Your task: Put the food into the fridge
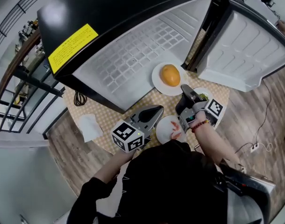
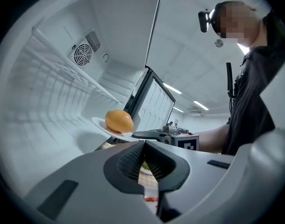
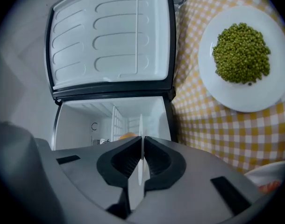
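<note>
A white plate [image 1: 157,80] with a round orange food [image 1: 170,75] hangs at the mouth of the open fridge [image 1: 128,55]. My right gripper [image 1: 183,87] is shut on its near rim; in the right gripper view the rim [image 3: 141,125] stands edge-on between the jaws. My left gripper [image 1: 160,108] is shut and empty, low beside the plate, and it sees the orange food [image 2: 119,121] and the right gripper [image 2: 168,134]. A plate of green peas [image 3: 240,52] and a plate of red food [image 1: 169,129] rest on the checkered table [image 1: 105,118].
The fridge door [image 1: 245,50] stands open to the right of the plate. A white napkin [image 1: 89,125] and a dark coiled thing [image 1: 79,98] lie on the table's left side. A metal railing [image 1: 11,78] runs along the far left. The wire shelf [image 2: 67,73] lines the fridge inside.
</note>
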Demonstrator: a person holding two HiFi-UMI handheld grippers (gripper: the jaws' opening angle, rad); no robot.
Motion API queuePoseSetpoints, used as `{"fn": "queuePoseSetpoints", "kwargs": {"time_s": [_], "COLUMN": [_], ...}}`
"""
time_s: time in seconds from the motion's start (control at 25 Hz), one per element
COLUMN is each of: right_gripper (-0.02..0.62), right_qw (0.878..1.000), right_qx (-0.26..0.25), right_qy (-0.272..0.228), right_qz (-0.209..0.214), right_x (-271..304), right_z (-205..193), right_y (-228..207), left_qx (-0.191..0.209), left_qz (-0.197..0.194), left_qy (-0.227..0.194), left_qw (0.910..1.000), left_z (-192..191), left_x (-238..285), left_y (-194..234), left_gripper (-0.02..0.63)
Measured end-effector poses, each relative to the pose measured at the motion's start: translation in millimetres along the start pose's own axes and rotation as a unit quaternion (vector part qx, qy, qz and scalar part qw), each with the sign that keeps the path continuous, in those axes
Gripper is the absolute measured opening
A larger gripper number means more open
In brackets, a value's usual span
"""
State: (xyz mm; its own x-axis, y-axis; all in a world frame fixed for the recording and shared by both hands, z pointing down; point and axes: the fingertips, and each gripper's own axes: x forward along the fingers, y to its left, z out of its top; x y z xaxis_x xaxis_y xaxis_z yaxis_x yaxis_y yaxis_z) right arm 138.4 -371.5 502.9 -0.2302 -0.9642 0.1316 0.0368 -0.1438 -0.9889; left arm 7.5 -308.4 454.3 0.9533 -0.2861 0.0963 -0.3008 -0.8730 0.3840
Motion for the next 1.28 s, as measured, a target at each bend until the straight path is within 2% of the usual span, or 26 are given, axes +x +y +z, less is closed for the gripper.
{"fn": "queuePoseSetpoints", "kwargs": {"time_s": [0.24, 0.56, 0.88, 1.28], "right_gripper": [0.026, 0.026, 0.026, 0.026], "right_qw": [0.998, 0.996, 0.993, 0.988], "right_qx": [-0.038, -0.052, -0.082, -0.097], "right_qy": [-0.036, -0.048, -0.045, -0.055], "right_qz": [-0.042, -0.05, -0.069, -0.106], "right_x": [28, 55, 76, 93], "right_z": [7, 16, 22, 31], "right_y": [-5, -7, -4, -16], "left_qx": [-0.014, -0.02, 0.016, -0.004], "left_qz": [-0.014, -0.038, -0.068, -0.077], "left_qy": [0.017, 0.029, 0.052, 0.033], "left_qw": [0.9997, 0.9986, 0.9962, 0.9965], "left_z": [-14, -26, -31, -22], "left_x": [8, 11, 12, 17], "left_y": [3, 8, 4, 10], "left_gripper": [0.014, 0.014, 0.014, 0.014]}}
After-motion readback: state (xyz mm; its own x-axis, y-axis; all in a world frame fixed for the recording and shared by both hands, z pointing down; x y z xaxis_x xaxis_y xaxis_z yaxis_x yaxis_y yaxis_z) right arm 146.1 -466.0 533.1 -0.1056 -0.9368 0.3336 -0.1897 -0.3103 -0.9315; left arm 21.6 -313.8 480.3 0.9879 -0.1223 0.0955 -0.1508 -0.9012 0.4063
